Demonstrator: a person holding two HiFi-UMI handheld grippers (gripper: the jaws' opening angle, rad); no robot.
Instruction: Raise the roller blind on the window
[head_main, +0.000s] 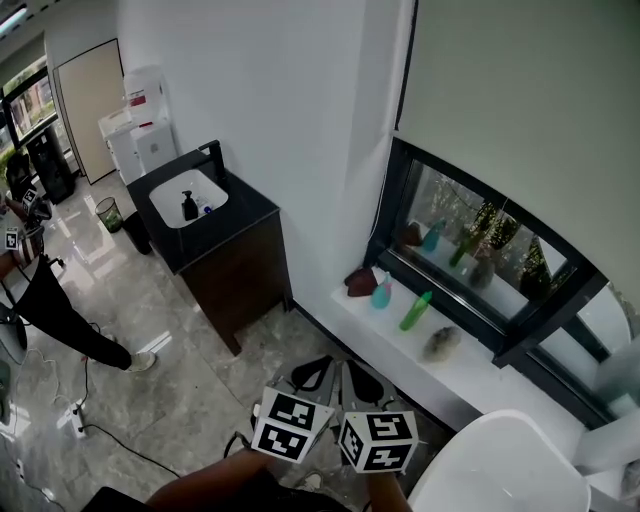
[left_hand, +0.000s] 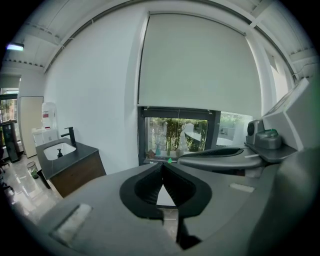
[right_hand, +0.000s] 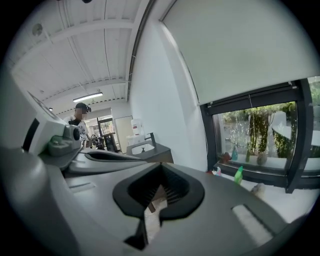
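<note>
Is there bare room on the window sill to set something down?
The window sill is crowded at its left: dark red object, teal bottle, green bottle and grey lump. Its bare stretch lies right of the grey lump, up to the white seat.

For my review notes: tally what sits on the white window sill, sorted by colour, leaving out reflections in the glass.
Teal bottle: 1
Green bottle: 1
Dark red object: 1
Grey-brown lump: 1
Total: 4
</note>
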